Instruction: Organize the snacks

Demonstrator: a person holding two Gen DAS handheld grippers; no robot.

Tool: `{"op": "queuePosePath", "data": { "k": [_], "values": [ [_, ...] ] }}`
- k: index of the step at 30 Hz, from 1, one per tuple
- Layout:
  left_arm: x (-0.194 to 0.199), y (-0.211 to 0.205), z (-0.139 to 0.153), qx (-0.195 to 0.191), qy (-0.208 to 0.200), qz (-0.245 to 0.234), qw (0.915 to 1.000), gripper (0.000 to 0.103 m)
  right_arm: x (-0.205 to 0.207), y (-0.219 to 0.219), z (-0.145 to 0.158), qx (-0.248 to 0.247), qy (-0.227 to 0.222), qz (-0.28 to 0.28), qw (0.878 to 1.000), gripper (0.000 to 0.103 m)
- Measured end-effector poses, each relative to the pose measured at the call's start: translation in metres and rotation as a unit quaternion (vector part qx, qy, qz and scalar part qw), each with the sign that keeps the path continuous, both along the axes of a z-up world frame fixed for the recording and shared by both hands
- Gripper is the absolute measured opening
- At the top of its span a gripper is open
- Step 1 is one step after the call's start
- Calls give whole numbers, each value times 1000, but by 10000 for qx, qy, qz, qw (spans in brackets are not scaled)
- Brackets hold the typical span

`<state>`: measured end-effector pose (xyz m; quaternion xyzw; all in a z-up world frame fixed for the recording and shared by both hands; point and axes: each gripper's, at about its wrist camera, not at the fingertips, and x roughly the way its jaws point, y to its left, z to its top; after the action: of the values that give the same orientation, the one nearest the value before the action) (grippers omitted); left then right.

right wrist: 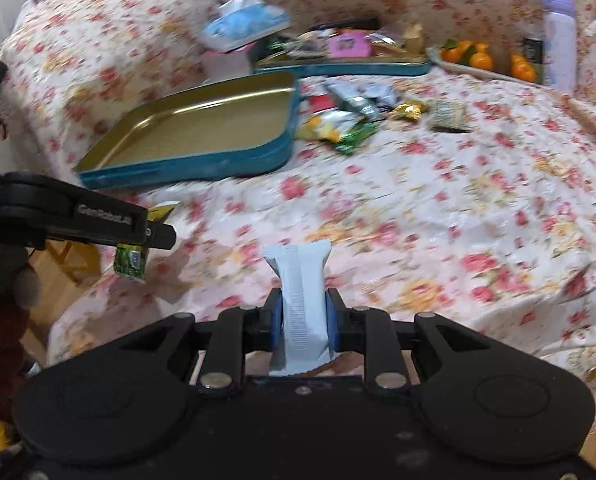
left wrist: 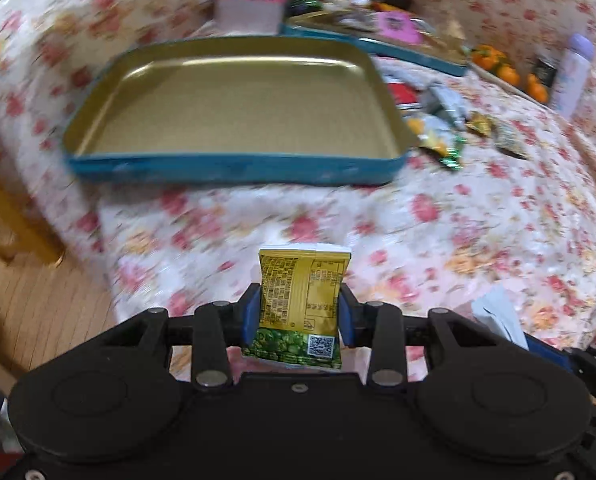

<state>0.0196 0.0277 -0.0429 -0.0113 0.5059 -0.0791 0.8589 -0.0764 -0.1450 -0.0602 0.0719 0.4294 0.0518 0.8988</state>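
Observation:
My left gripper (left wrist: pixel 301 312) is shut on a yellow and green snack packet (left wrist: pixel 302 300), held upright above the flowered bedcover, short of the empty gold tin tray with blue sides (left wrist: pixel 233 168). It also shows in the right wrist view (right wrist: pixel 159 236) with the packet (right wrist: pixel 130 262) hanging from it. My right gripper (right wrist: pixel 304 314) is shut on a pale blue and white snack packet (right wrist: pixel 302 308), also held above the cover. The tray (right wrist: pixel 201 160) lies to the far left. Several loose snack packets (right wrist: pixel 362 112) lie beside the tray's right side, also in the left wrist view (left wrist: pixel 442 132).
A second blue tin (right wrist: pixel 338 65) full of items sits behind the tray. A tissue pack (right wrist: pixel 243 26) rests on a pink box (right wrist: pixel 225 62). Oranges (right wrist: pixel 478 58) and a lilac bottle (right wrist: pixel 560 40) stand at the back right. Wooden floor (left wrist: pixel 25 288) and a yellow stool (left wrist: pixel 1 216) lie left.

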Motion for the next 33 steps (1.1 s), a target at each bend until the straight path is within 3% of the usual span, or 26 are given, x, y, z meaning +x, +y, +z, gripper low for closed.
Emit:
{"op": "queuePosePath", "data": {
  "k": [10,21,33],
  "values": [
    [7,45,16,-69,-387,828,9958,47,29,28,14,377,33,567,9977,24],
    [62,65,33,116,-828,1160,9897,47,110,56,52,226,-647,769,9947,24],
    [118,56,32,204,-902,1202,9884,47,167,66,58,193,-793,615,9948,24]
  ]
}}
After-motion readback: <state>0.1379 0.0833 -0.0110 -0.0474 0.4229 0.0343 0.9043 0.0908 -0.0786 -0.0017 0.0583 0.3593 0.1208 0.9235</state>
